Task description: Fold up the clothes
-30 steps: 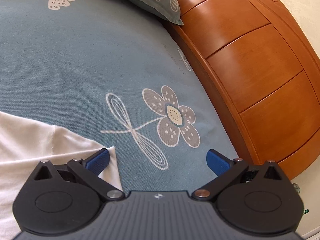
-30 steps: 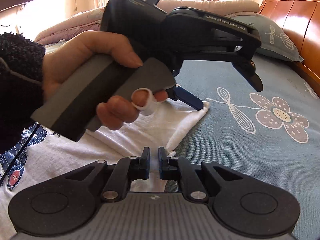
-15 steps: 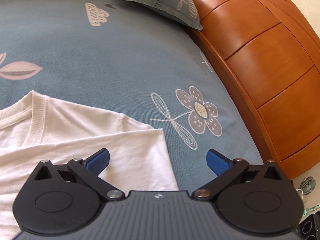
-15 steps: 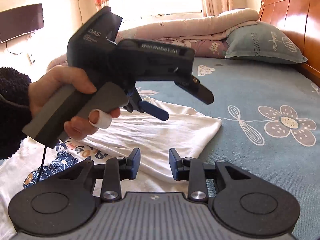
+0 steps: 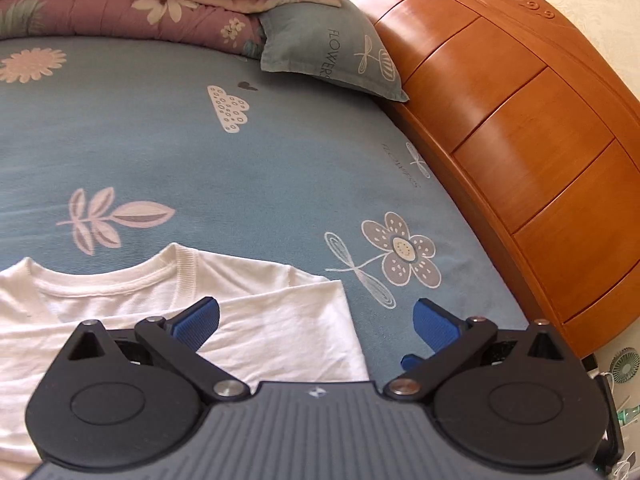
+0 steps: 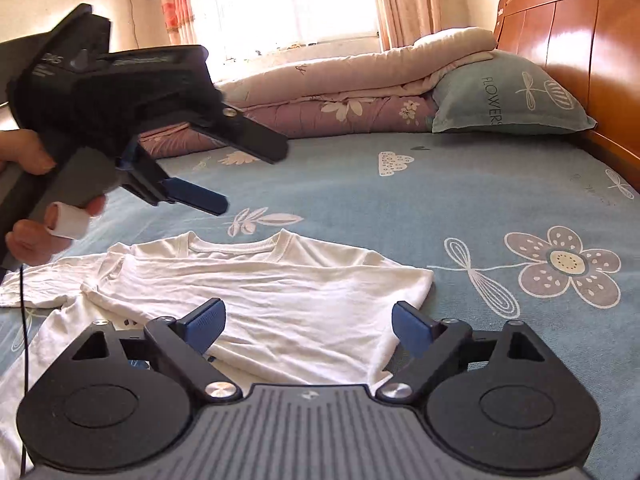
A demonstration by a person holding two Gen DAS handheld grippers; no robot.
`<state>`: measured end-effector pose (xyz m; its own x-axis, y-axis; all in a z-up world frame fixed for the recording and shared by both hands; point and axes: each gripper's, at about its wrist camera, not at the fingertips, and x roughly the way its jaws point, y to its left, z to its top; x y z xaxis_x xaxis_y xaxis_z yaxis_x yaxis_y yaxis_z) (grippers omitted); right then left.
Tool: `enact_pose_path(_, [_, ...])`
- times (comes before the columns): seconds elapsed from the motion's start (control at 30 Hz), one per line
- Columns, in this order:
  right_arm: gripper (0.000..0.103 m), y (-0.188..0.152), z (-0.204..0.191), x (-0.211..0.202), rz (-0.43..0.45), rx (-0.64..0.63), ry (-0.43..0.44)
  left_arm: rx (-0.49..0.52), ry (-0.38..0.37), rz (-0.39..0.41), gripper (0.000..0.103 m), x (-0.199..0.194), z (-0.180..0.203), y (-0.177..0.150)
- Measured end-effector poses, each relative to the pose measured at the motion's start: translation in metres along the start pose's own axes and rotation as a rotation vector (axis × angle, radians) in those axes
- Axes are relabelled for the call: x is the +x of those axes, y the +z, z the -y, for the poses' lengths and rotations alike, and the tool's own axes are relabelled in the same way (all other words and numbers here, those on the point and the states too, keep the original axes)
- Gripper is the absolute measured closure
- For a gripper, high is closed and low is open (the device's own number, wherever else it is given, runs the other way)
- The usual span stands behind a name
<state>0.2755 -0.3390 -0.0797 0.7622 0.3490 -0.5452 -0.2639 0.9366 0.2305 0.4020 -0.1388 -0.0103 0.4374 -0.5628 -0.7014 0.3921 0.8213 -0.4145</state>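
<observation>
Beside the curved orange wooden headboard [image 5: 520, 128], on the blue flower-print bedsheet [image 5: 200, 152], lies the white cotton T-shirt [image 6: 280, 292], one side seemingly folded across its front, both grippers, left [image 5: 316, 318] and right [image 6: 308, 326], hovering above, jaws wide and empty.

Blue floral bed [image 5: 160, 140] bearing white T-shirt [image 6: 280, 300], pillow [image 5: 332, 48], quilts [image 5: 140, 4]

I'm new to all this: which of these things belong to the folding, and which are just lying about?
Part of the job:
white T-shirt
left gripper
right gripper

Just lying about:
pillow
folded quilts
headboard
</observation>
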Motion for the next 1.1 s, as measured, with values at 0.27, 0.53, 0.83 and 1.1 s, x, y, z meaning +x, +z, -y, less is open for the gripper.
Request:
enact_pose_path(0.27, [0.0, 0.014, -0.003, 0.003, 0.014, 0.088, 0.042, -0.009, 0.139, 0.059, 0.001, -0.066, -0.039, -0.023])
enact_pose_path(0.53, [0.0, 0.0, -0.017, 0.033, -0.056, -0.001, -0.041, -0.28, 0.13, 0.114, 0.001, -0.02, -0.141, -0.076])
enact_pose_path(0.83, [0.0, -0.011, -0.009, 0.056, -0.135, 0.017, -0.098, -0.486, 0.075, 0.249, 0.001, -0.051, -0.2, -0.105])
enact_pose_path(1.1, [0.0, -0.02, -0.023, 0.066, -0.149, -0.107, -0.155, -0.488, 0.109, 0.275, 0.001, -0.035, -0.213, -0.084])
